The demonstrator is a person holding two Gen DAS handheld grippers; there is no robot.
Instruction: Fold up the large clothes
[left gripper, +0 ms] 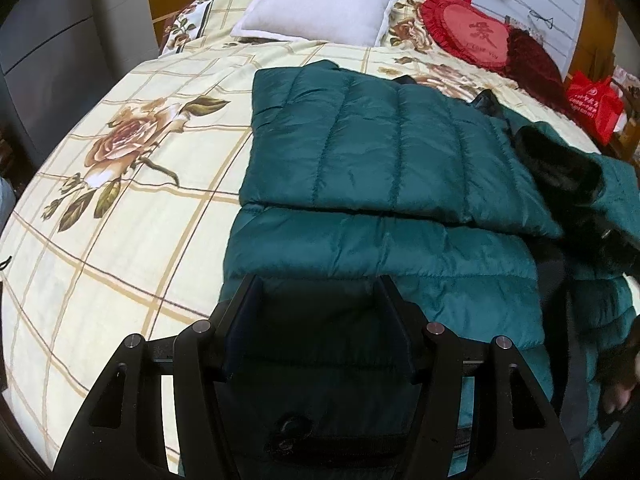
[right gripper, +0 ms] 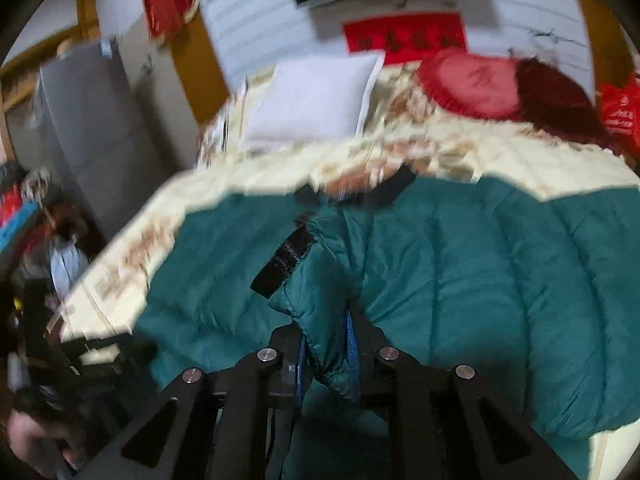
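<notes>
The big dark green puffy coat [left gripper: 360,152] lies on the bed with the cream sheet printed with roses [left gripper: 120,208], below the white square pillow [left gripper: 320,4]. One part of the coat is already folded over on top of the rest, so the folding looks partly done. The right gripper [right gripper: 326,344] is pinching a bunched-up edge of the coat, near the coat's black strap [right gripper: 284,260], and its two fingers are squeezed on the cloth. It points down at a slant toward the pillow. The next move, I think, is to lift this edge and carry it across the coat without letting it slip. The left gripper [left gripper: 316,320] is tipped down over the near edge of the coat, and its fingers stand apart with coat between them; they seem not to squeeze it.
</notes>
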